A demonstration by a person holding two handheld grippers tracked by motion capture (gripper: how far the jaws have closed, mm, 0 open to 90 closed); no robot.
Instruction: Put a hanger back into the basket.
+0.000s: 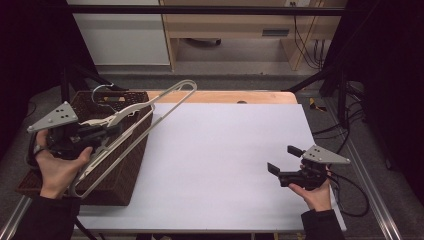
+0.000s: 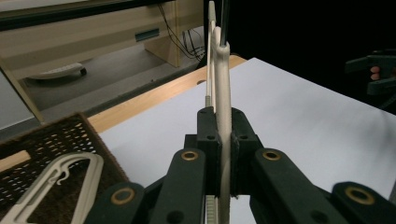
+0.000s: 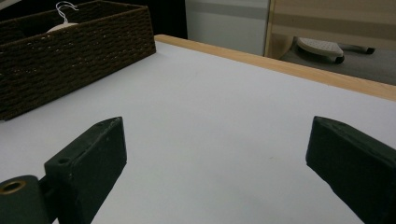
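Left gripper (image 2: 223, 154) clenched on the thin bar of a white hanger (image 1: 145, 117), held tilted over the basket (image 1: 131, 172) at the table's (image 1: 225, 160) left edge. Right gripper (image 1: 283, 162) released, jaws wide, nothing between them, near the right edge. Lift clear of the basket rim, avoid snagging the other hanger (image 2: 60, 184) inside, keep the grip firm.

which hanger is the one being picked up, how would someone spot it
Start at the brown woven basket on the table's left edge. The pale plastic hanger rises slanting out of it over the white tabletop, clamped in the left gripper. Another hanger lies flat inside the basket.
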